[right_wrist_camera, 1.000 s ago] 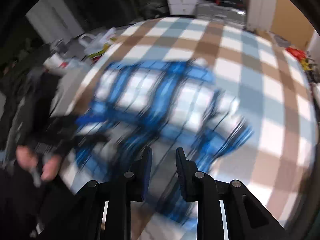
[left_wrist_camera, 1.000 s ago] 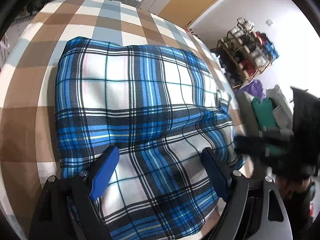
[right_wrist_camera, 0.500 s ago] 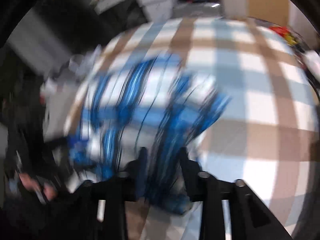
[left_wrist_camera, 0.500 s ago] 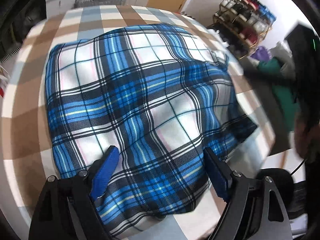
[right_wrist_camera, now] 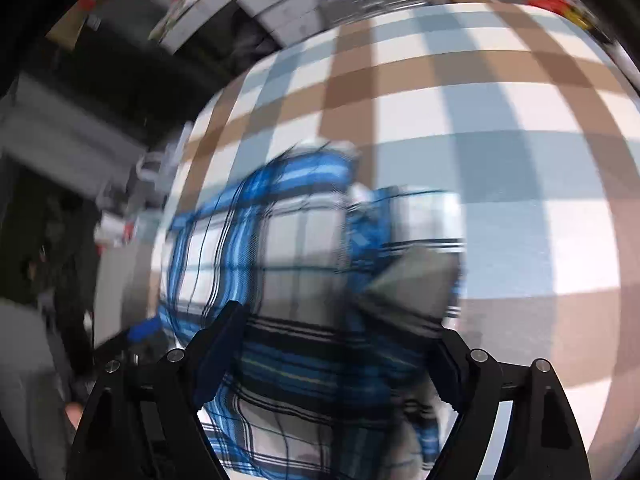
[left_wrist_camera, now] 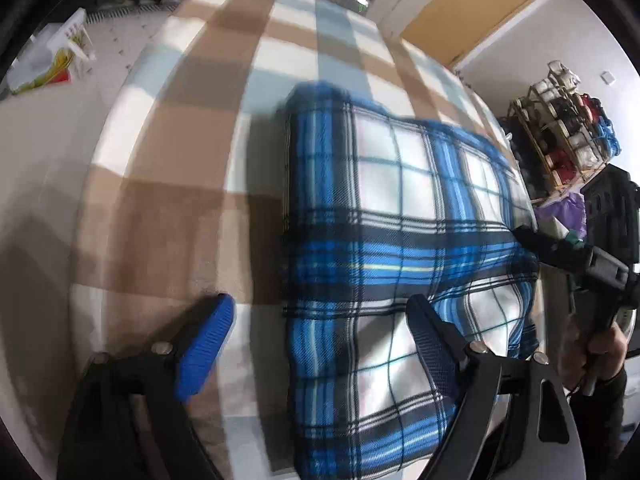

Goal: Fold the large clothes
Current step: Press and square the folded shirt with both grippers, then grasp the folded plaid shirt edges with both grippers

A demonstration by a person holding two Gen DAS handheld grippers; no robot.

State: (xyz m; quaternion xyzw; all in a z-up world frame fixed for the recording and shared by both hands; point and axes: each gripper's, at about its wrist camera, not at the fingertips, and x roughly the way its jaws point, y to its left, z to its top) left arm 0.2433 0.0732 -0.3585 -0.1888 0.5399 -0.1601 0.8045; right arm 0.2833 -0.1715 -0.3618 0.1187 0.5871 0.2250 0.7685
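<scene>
Change: a second ago the right claw was nearly closed high over the plaid garment; now it is low over it with jaws opening — the cloth lies beneath them, not pinched.
Meaning: a fold looks just laid down and let go; the garment now reads as a narrower, doubled block, so the task seems well along.
Garment: on the checked bed cover, left edge straight, right side reaching toward the bed's edge.
Left claw: wide and opening a little more — it straddles the garment's left edge, one blue pad over the bed cover, the other over plaid; contact cannot be told.
Right view: blurred; a grey flap lies on the plaid.
</scene>
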